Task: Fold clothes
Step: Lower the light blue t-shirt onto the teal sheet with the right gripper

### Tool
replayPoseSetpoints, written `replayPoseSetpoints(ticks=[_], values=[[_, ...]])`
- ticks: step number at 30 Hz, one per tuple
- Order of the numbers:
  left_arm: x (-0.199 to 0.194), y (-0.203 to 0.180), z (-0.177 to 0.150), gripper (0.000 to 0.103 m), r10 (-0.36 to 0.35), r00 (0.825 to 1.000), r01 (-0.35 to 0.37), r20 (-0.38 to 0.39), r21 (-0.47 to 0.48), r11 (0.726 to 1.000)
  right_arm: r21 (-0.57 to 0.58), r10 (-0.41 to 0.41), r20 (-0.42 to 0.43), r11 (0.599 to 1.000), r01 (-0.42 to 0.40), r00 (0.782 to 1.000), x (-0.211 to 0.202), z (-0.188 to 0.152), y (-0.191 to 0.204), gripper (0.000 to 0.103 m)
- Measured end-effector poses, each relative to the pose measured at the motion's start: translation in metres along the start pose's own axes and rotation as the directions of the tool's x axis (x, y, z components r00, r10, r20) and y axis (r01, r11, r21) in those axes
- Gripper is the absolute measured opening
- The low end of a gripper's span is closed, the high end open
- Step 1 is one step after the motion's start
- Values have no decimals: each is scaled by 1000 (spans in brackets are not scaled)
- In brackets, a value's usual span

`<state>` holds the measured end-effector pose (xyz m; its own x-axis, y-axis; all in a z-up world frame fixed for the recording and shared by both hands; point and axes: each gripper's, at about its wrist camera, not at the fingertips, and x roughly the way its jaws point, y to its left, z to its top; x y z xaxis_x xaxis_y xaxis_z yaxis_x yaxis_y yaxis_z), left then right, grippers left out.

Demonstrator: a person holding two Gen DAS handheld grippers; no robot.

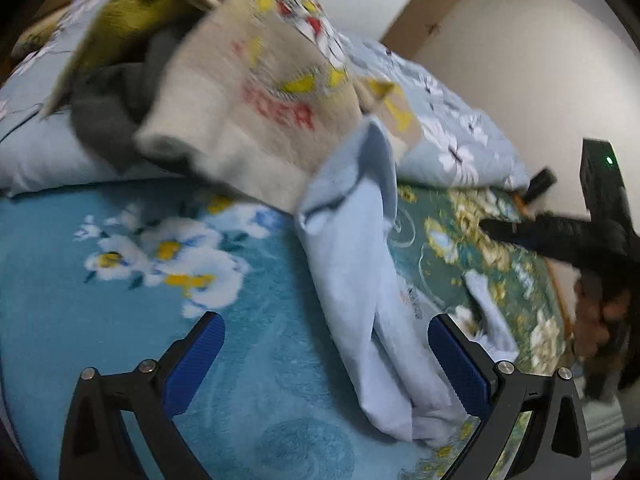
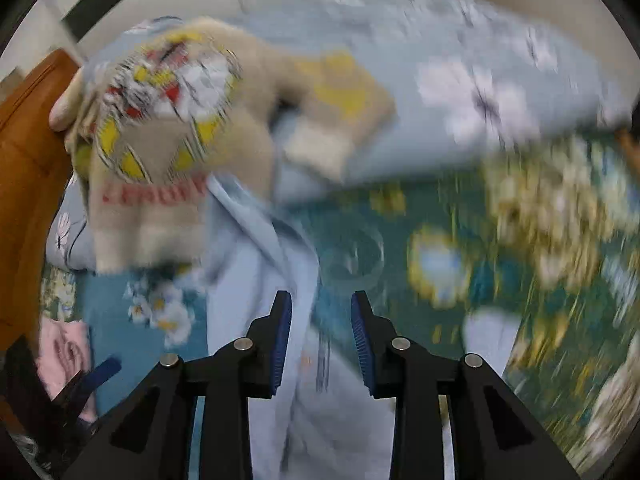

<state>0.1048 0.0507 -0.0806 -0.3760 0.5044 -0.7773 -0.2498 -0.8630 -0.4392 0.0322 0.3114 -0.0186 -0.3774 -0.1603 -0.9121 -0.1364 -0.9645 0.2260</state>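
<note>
White wall point(image 1: 500, 80) behind bed — orange-brown wooden board point(image 2: 28, 184), perhaps headboard, at left; view blurred.

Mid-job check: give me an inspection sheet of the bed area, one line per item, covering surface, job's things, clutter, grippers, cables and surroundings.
Surface: bed under a blue floral blanket, with a green floral cover beside it.
Job's things: light blue garment lies bunched across both covers; beige sweater sits heaped on the pale quilt behind it.
Clutter: grey garment and yellow-green cloth by the sweater; pink cloth at the bed edge.
Grippers: left gripper open, jaws wide over the blue garment's end; right gripper open, holding nothing.
Cables: nothing seen.
Surroundings: white wall, brown board; views motion-blurred.
</note>
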Motion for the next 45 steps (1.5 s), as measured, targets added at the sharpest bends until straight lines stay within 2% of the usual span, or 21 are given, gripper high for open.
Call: replayPoseSetpoints(ticks=[3, 8, 9, 10, 11, 13, 16, 19, 22, 26, 28, 29, 30, 32, 35, 37, 41, 43, 44, 45], values=[[11, 3, -6, 102, 3, 1000, -4, -30, -16, 1000, 21, 77, -80, 997, -76, 994, 26, -34, 1, 31], [10, 21, -12, 100, 20, 999, -22, -50, -38, 999, 29, 130, -207, 992, -127, 970, 72, -78, 35, 32], [9, 24, -12, 100, 20, 999, -22, -50, -44, 999, 35, 128, -213, 992, -124, 969, 74, -81, 38, 22], [7, 27, -12, 100, 20, 999, -22, -49, -50, 999, 40, 126, -214, 992, -120, 969, 74, -81, 39, 9], [6, 29, -12, 99, 22, 999, -25, -47, -52, 998, 38, 121, -196, 992, -116, 973, 67, -77, 37, 3], [4, 31, -12, 98, 20, 999, -23, -44, -52, 998, 37, 104, -157, 994, -100, 982, 51, -67, 30, 3], [4, 24, -12, 98, -18, 998, 14, -62, -60, 998, 72, -25, -88, 997, 31, 996, 17, -45, -10, 3], [8, 9, -11, 98, -51, 996, 47, -79, -42, 998, 116, -157, -22, 980, 159, 987, -16, -23, -50, 3], [15, -8, -12, 98, -73, 992, 72, -101, -14, 997, 168, -289, 37, 945, 280, 956, -50, -1, -91, 3], [28, -26, -17, 98, -47, 988, 51, -144, 27, 998, 241, -447, 93, 877, 416, 890, -91, 26, -143, 5], [32, -28, -20, 98, -36, 986, 42, -166, 31, 999, 220, -413, 70, 894, 390, 908, -77, 19, -143, 6], [35, -28, -23, 98, -33, 984, 40, -177, 35, 999, 206, -396, 72, 904, 375, 915, -72, 15, -139, 13], [37, -27, -25, 98, -29, 982, 38, -189, 39, 999, 193, -378, 77, 913, 359, 922, -66, 13, -135, 26], [41, -26, -28, 98, -15, 979, 22, -205, 36, 999, 167, -338, 106, 933, 319, 935, -55, 9, -117, 37], [46, -23, -33, 98, -36, 971, 39, -236, 9, 999, 113, -201, 99, 975, 190, 974, -26, 5, -90, 37], [50, -24, -35, 96, -45, 967, 48, -251, 6, 999, 87, -100, 43, 992, 96, 994, 5, 3, -76, 37], [58, -28, -40, 95, -20, 957, 28, -289, 24, 999, 180, -61, -29, 982, 65, 998, 45, -2, -79, 37], [62, -28, -43, 94, -8, 953, 17, -304, 27, 999, 227, -38, -64, 973, 52, 997, 65, -5, -81, 30], [63, -27, -43, 93, -10, 950, 19, -311, 25, 999, 250, -26, -81, 967, 46, 996, 75, -6, -81, 12], [65, -27, -43, 91, -14, 948, 22, -319, 23, 999, 269, -11, -91, 963, 35, 996, 82, -7, -81, 1]])
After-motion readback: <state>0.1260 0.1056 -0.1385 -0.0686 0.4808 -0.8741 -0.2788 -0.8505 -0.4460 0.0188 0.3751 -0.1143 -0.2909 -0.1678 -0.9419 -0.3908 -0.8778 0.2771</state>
